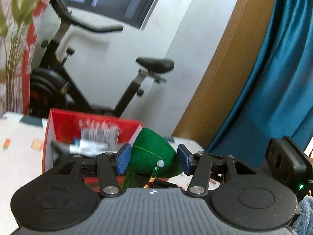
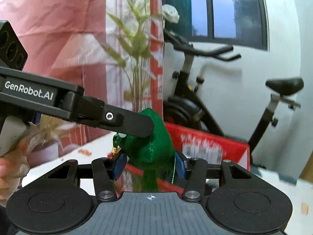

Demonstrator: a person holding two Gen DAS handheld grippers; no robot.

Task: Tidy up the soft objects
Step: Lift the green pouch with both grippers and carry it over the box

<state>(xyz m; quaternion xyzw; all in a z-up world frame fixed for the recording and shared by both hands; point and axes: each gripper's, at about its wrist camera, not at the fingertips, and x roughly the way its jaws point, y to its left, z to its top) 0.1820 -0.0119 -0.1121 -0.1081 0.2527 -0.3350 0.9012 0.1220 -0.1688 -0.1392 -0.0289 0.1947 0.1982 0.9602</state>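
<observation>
A green stuffed fabric ornament with a tassel, a white bead and a gold-red tie hangs in the air between both grippers. My left gripper has its blue pads against both sides of it. In the right wrist view the same ornament sits between the right gripper's blue pads, and the left gripper's black finger reaches in from the left and presses its top. Both grippers are closed on the ornament above the red box.
A red cardboard box stands on a white patterned tabletop. Behind are a black exercise bike, a plant, a pink-red curtain, a blue curtain and a wooden panel.
</observation>
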